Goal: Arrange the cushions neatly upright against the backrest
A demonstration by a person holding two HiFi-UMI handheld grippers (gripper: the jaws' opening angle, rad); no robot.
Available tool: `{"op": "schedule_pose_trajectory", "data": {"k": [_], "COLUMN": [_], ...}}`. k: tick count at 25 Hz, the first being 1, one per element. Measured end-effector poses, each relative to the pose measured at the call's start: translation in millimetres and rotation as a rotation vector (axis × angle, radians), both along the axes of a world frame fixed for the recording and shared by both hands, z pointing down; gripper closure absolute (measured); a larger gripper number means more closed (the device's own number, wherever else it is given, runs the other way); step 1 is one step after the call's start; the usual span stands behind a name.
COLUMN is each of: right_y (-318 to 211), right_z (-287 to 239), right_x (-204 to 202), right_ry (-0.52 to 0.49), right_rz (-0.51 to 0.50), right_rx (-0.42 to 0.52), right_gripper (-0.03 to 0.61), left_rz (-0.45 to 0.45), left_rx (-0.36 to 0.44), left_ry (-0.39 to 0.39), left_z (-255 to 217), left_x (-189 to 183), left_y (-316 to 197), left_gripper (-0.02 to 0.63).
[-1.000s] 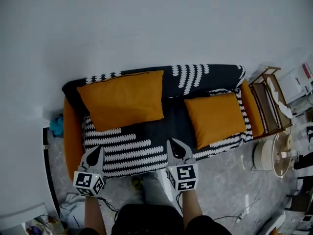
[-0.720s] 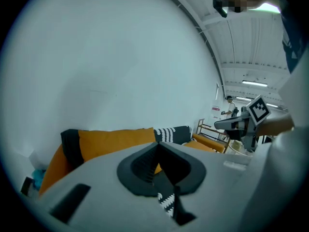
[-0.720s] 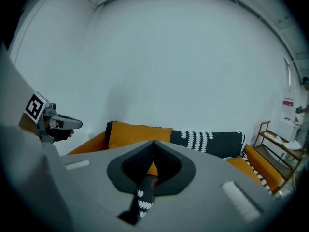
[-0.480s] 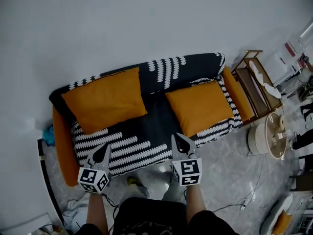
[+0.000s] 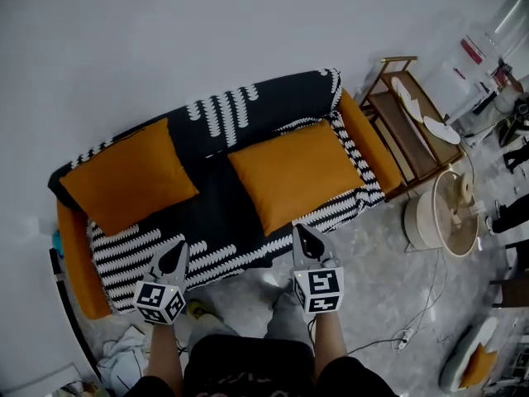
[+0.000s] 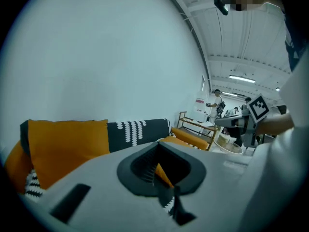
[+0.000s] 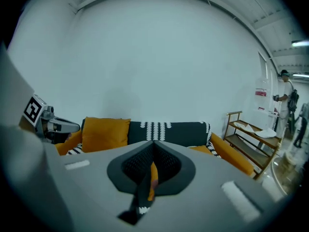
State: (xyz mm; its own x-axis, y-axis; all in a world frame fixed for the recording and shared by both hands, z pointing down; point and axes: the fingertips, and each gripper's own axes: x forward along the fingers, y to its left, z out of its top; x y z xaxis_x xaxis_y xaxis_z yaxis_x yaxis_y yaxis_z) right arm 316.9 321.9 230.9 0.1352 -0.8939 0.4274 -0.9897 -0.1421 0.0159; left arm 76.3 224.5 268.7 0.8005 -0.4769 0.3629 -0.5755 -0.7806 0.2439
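A black-and-white patterned sofa (image 5: 216,116) with orange arms stands against the wall. The left orange cushion (image 5: 126,177) leans upright against the backrest (image 7: 169,133). The right orange cushion (image 5: 293,171) lies flat on the seat. My left gripper (image 5: 174,251) is shut and empty in front of the seat's front edge. My right gripper (image 5: 303,236) is shut and empty too, just short of the flat cushion's near corner. In the right gripper view the upright cushion (image 7: 105,134) shows at left. The left gripper view shows it (image 6: 65,148) leaning on the backrest (image 6: 137,131).
A wooden side shelf (image 5: 409,121) stands right of the sofa. A round white stool or basket (image 5: 438,217) sits on the grey floor near it. Cables (image 5: 413,325) run along the floor at lower right. Clutter lies at the lower left (image 5: 116,362). People stand far off (image 7: 287,100).
The view has swung to the right along the sofa. Both grippers moved with it, from in front of the left part of the seat toward the flat right cushion. Jaws stayed shut.
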Motion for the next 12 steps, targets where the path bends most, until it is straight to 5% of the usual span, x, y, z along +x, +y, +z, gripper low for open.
{"op": "schedule_pose_trajectory", "data": {"k": [12], "right_y": [49.5], "right_z": [11.8], "right_x": [224.6], "right_ry": [-0.091], "right_rz": [-0.019], "right_rx": [0.005], "right_gripper": [0.566], "left_rz": [-0.029], "left_rx": [0.024], "left_ry": [-0.119], "left_z": [2.3], "left_x": [201.8], "left_y": [50.5], "left_gripper": [0.617]}}
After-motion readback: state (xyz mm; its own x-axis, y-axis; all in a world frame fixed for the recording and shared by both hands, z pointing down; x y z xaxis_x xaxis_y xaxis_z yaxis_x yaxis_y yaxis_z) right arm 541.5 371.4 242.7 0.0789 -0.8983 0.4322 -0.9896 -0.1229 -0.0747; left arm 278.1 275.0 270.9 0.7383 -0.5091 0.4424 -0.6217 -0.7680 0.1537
